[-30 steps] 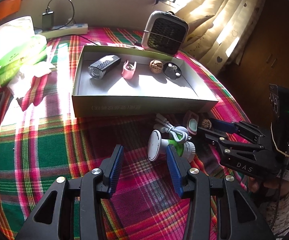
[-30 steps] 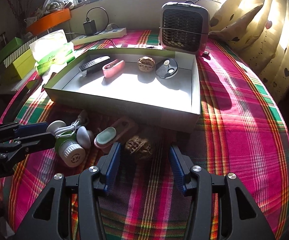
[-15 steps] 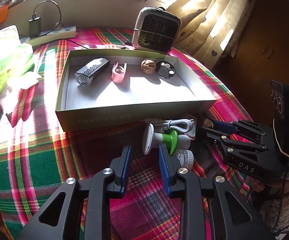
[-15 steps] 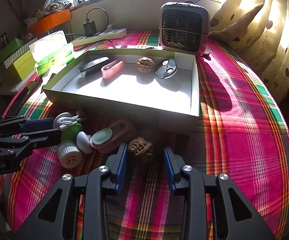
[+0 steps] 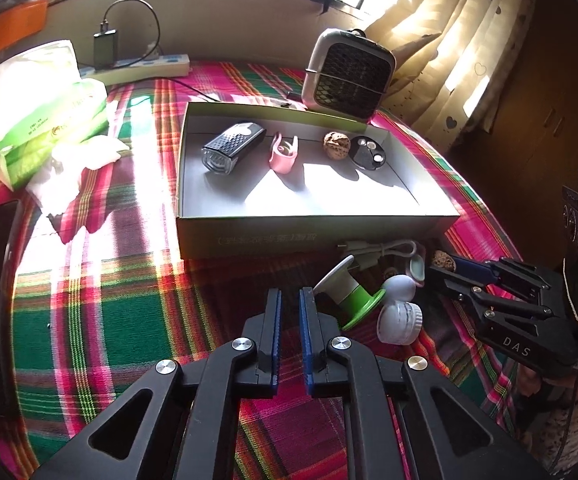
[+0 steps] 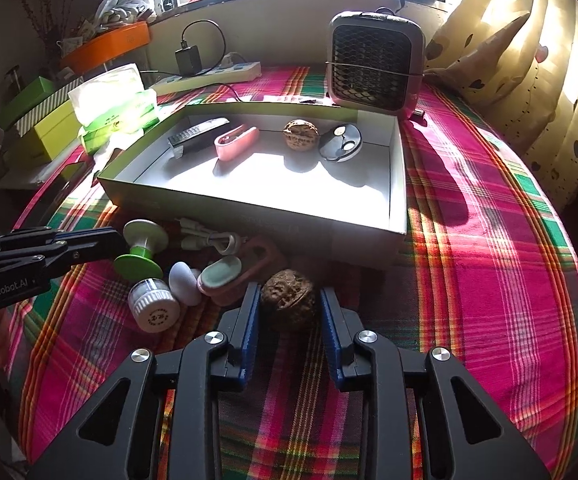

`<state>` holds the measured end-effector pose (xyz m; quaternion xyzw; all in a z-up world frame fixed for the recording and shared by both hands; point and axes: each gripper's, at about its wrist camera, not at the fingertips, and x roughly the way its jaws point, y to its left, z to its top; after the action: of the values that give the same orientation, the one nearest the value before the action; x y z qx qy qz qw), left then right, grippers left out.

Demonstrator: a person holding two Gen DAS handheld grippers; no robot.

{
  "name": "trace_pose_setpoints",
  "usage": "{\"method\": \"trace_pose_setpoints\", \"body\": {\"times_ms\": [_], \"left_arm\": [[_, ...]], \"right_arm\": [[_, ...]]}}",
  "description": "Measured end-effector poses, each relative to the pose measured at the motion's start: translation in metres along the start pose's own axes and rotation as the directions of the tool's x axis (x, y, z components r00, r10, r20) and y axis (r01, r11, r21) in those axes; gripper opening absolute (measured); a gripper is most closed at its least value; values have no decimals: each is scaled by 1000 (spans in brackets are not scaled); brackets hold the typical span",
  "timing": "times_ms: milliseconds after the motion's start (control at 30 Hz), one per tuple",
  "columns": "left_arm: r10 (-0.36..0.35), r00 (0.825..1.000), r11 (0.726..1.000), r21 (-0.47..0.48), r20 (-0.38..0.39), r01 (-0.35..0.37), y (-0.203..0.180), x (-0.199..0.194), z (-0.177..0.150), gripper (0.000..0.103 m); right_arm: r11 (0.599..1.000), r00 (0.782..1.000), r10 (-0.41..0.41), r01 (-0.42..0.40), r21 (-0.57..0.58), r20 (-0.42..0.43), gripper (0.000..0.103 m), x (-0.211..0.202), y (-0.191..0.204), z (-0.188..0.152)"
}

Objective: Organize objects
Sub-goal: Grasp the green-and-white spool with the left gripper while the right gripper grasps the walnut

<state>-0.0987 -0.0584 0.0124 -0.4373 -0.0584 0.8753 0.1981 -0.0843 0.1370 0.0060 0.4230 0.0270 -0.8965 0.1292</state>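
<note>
Now holding the walnut firmly between the right gripper jaws, which have just been closing on it. Best lifted straight up, then over the box wall ahead. Left gripper jaws closed on nothing, spool just right of them.

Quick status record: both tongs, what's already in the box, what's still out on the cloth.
left tongs: shut, nothing between them
right tongs: closed on the loose walnut
box: bike light, pink clip, walnut, black disc
on cloth: green-and-white spool, white cable, white jar, pink case
</note>
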Motion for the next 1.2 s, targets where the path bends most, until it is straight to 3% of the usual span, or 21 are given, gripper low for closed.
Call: {"method": "trace_pose_setpoints", "body": {"times_ms": [67, 100, 167, 333, 433, 867, 1200], "left_arm": [[-12, 1000, 1000, 0, 0, 12, 2, -2, 0, 13], [-18, 1000, 1000, 2, 5, 18, 2, -3, 0, 27], [-34, 999, 999, 9, 20, 34, 2, -7, 1, 42], [-96, 994, 991, 96, 51, 91, -9, -14, 3, 45], [-107, 994, 984, 144, 28, 102, -16, -9, 3, 46], [-58, 998, 964, 260, 8, 54, -30, 7, 8, 48], [-26, 1000, 971, 236, -16, 29, -29, 22, 14, 48]], "right_arm": [[1000, 1000, 7, -7, -1, 0, 30, 0, 0, -1], [1000, 1000, 9, -9, 0, 0, 30, 0, 0, -1], [1000, 1000, 10, -10, 2, 2, 30, -1, 0, -1], [1000, 1000, 3, -3, 5, -1, 30, -2, -4, -3], [1000, 1000, 2, -2, 8, -3, 30, -2, -6, -4], [1000, 1000, 4, -4, 3, -11, 30, 0, -5, -3], [1000, 1000, -1, 1, -2, -13, 30, 2, -5, -1]]}}
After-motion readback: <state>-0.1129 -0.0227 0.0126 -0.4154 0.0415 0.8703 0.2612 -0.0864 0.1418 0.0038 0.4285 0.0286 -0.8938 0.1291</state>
